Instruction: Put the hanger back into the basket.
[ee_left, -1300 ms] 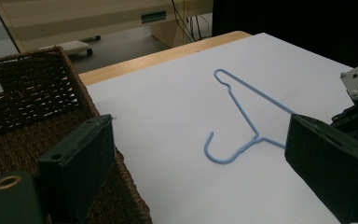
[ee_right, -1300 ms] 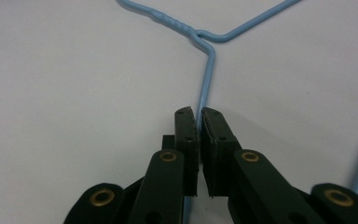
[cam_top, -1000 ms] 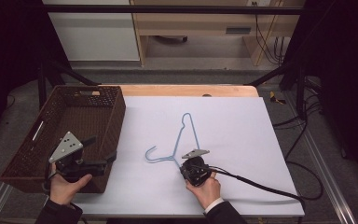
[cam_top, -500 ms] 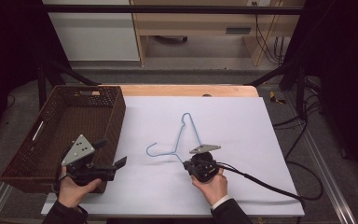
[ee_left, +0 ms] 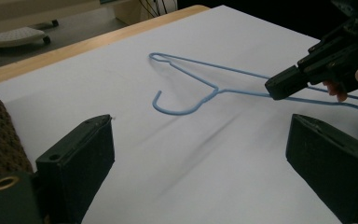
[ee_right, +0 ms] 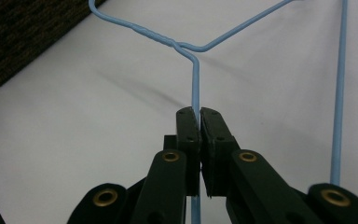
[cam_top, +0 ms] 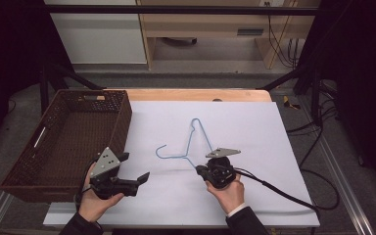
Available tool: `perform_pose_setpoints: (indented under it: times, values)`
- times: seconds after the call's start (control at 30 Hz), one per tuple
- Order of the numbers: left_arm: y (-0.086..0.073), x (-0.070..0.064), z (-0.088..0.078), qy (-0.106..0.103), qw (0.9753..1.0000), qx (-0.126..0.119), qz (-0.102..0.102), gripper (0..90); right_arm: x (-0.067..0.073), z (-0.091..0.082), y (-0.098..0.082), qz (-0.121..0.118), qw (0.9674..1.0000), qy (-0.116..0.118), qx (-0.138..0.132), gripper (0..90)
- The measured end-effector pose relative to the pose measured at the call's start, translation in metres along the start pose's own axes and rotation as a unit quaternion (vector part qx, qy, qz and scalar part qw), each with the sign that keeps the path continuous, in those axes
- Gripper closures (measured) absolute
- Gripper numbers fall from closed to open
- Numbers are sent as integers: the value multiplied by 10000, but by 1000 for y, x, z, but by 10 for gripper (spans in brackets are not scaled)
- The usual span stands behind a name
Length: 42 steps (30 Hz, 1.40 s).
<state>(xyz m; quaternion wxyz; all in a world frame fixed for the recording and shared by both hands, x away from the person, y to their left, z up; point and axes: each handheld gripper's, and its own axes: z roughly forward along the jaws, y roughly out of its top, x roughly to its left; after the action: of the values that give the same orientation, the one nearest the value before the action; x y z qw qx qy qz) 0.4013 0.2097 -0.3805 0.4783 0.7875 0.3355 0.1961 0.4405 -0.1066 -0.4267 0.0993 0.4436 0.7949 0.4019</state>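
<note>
While the high view shows the blue wire hanger (cam_top: pixel 196 142) mid-table (cam_top: pixel 274 147), the brown basket (cam_top: pixel 68 137) at nine o'clock, the left gripper view shows the left gripper (ee_left: pixel 200 158) spread wide, and the right gripper view shows the right gripper (ee_right: pixel 199 122) clamping the hanger's wire.

A white sheet (cam_top: pixel 254 127) covers the wooden table (cam_top: pixel 191 94), whose edge shows at the far side. Beyond it stand a white cabinet (cam_top: pixel 95 34) and a light wooden shelf unit (cam_top: pixel 210 27) on grey floor (cam_top: pixel 176 78); black cables (cam_top: pixel 279 29) hang at right, amid dark surroundings.
</note>
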Motion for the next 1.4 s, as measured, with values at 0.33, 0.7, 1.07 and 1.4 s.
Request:
perform_pose_setpoints:
  times: [0.33,0.7,1.07,1.4]
  values:
    - [-10,-5,33,-285,9990,284,-199,86,-5,-11,3,31,9998,124,-161,875]
    - [-9,-9,80,-688,9960,508,-242,142,-4,-14,3,78,9997,143,-163,875]
    - [-7,-8,107,-789,9958,376,-277,257,-5,-15,3,37,9997,168,-178,875]
    - [-3,-5,116,-737,9967,149,-292,437,-5,-16,2,-3,9996,192,-205,875]
